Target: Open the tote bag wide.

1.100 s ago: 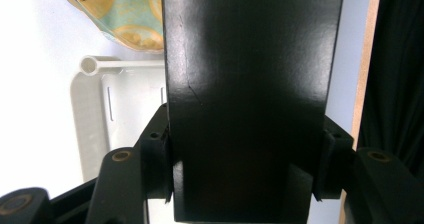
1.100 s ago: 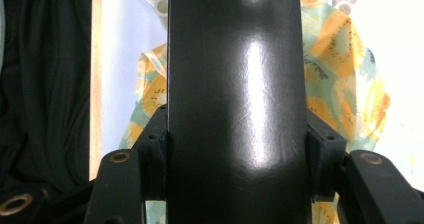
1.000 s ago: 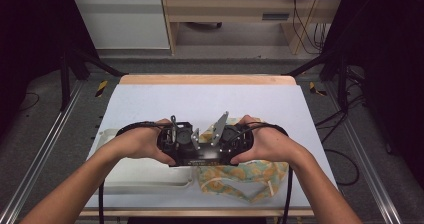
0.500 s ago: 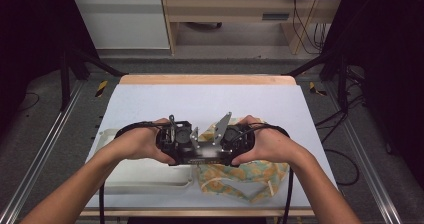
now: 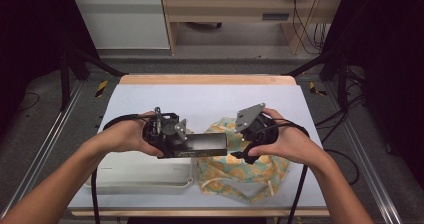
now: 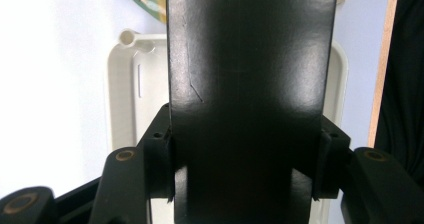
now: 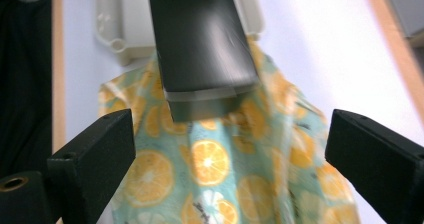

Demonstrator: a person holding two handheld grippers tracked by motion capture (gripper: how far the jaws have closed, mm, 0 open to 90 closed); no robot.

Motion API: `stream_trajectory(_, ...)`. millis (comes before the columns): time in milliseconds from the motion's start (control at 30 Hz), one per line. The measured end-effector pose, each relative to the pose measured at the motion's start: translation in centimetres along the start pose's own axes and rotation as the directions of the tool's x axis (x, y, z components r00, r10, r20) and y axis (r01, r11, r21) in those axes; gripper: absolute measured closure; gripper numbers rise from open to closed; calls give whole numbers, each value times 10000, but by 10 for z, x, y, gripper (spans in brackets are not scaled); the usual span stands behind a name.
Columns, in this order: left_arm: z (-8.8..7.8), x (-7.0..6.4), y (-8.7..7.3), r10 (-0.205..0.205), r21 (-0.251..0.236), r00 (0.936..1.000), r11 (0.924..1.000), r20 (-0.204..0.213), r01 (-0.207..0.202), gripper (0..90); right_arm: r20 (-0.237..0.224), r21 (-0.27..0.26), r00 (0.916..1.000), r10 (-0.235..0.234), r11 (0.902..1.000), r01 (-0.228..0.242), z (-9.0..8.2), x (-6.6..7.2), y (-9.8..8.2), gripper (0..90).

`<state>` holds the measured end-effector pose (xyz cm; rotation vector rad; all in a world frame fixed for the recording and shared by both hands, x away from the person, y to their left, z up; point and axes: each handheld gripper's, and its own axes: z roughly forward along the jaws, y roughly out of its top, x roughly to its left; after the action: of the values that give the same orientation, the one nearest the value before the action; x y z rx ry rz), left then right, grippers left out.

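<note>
Right gripper (image 5: 246,145) pulled back rightward, fingers just opened wide, off black box (image 5: 200,145). Left gripper (image 5: 172,134) fingers clamp box, centre frame, above orange-print cloth (image 5: 240,171). White tray (image 5: 140,171) lower left on table (image 5: 210,96).

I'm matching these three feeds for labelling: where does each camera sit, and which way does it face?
High view: above the person's side, looking forward and down at the white table; both forearms and hands show.
Left gripper view: rides the left gripper, whose jaws clamp the long black box.
Right gripper view: rides the right gripper, jaws open.
Shared: the box, orange-slice-print cloth bag, white plastic tray.
</note>
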<state>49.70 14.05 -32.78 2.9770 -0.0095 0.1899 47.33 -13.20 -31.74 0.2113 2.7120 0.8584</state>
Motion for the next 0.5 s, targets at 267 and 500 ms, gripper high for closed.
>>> stream_trajectory(267, -12, 2, -16, -61, -241, 9994, 9997, -352, 53, 432, 1027, -668, 9886, 1106, 9923, -1040, -16, 1, -24, 72)
stream_trajectory(500, -23, -1, -32, -419, -180, 9968, 9990, -680, 408, 432, 1881, -577, 9545, 2312, 9728, -2243, -15, 10, -47, 68)
